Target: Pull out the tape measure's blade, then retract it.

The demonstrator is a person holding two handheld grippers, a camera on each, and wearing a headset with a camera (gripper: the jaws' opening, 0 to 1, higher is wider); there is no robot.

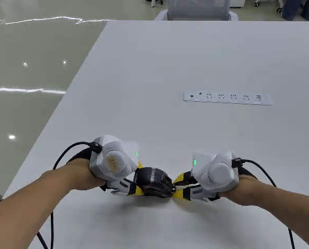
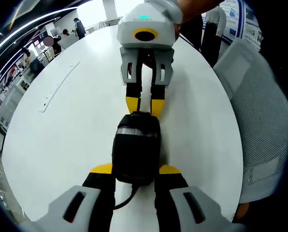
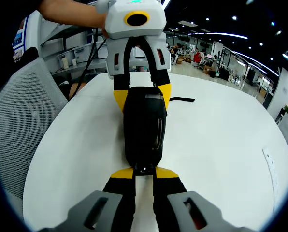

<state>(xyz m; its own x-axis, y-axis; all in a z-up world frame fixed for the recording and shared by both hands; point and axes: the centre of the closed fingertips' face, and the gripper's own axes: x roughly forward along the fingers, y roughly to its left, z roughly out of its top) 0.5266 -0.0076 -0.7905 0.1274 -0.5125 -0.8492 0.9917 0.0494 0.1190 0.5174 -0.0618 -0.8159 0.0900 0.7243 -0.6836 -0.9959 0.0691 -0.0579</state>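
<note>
A black tape measure (image 1: 153,181) lies low over the white table (image 1: 196,62) between my two grippers. My left gripper (image 2: 136,169) is shut on the case (image 2: 136,147), one yellow-tipped jaw on each side. My right gripper (image 3: 144,172) is shut on the blade's end hook at the case's mouth; hardly any blade shows. In the right gripper view the case (image 3: 144,125) stretches away to the left gripper (image 3: 141,92), and its black wrist strap (image 3: 180,99) trails on the table. The head view shows the left gripper (image 1: 127,185) and the right gripper (image 1: 179,187) tip to tip across the case.
A white power strip (image 1: 227,97) lies further back on the table, right of centre. A grey mesh chair (image 1: 198,9) stands at the far edge, and another mesh chair (image 2: 265,121) is close to the near edge. Shiny floor lies to the left.
</note>
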